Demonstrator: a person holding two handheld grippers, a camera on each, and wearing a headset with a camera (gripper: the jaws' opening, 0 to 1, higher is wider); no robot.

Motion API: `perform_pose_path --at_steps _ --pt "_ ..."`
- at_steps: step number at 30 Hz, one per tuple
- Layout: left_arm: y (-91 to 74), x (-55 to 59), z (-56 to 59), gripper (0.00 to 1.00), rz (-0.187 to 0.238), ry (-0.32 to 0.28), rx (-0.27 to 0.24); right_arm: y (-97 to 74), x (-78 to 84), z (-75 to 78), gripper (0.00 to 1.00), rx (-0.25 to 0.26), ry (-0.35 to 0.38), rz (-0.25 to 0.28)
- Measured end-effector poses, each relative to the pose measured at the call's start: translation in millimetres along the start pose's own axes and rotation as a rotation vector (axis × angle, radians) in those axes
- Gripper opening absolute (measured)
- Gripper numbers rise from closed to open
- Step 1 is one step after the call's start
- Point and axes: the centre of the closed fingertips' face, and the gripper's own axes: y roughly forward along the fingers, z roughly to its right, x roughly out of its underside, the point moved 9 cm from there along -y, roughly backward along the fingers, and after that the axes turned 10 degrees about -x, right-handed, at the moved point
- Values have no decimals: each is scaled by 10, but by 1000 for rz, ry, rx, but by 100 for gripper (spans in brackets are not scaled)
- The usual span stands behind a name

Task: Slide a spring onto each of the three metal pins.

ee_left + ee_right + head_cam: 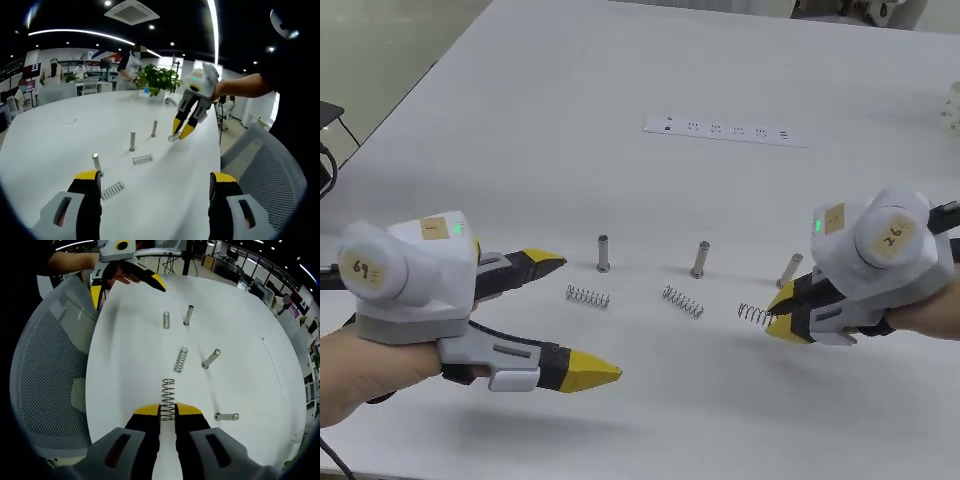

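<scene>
1. Workbench (520, 150) — a flat, matte white top with a plain, even surface.
2. Pins: three short, smooth cylinders of polished grey metal, each with a slightly wider cap. They stand on end in a row across the table, well apart from one another: left pin (603, 253), middle pin (700, 259) and right pin (790, 270).
3. Loose springs: thin, open coils of bright steel wire. The left spring (588, 296) and the middle spring (683, 301) lie flat on the table, each just on the near side of its pin and touching nothing else.
4. Right gripper (778, 312): a white moulded shell with black jaws tipped in yellow. The jaws are drawn almost together and pinch one end of the right spring (168, 397). The rest of the coil juts out past the tips, near the right pin. Whether its free end touches the table cannot be told.
5. Left gripper (592, 318): the same build. Its jaws are spread wide and carry nothing. It hangs at the left, near the left spring, with its farther tip pointing toward the left pin.
6. Surroundings: a flat white power strip (725, 130) lies far across the table. A grey mesh chair (55, 365) stands at the near edge, and a leafy potted plant (157, 79) stands beyond the table. In the head view, the right gripper's body covers the table just right of the right pin.
</scene>
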Motion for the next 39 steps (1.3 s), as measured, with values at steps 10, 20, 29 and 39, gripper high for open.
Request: perform_pose_path --at_steps 10,20,29,39 --pt "289 -118 111 80 10 40 74 20 -193 -99 8 -32 -49 15" --pt "509 -146 213 65 13 60 129 29 -321 -203 8 -52 -103 15" --pt "690 -171 357 49 15 110 163 30 -387 -274 8 -66 -133 13" --pt "823 -224 509 34 42 126 213 -25 -404 -329 8 -71 -158 14"
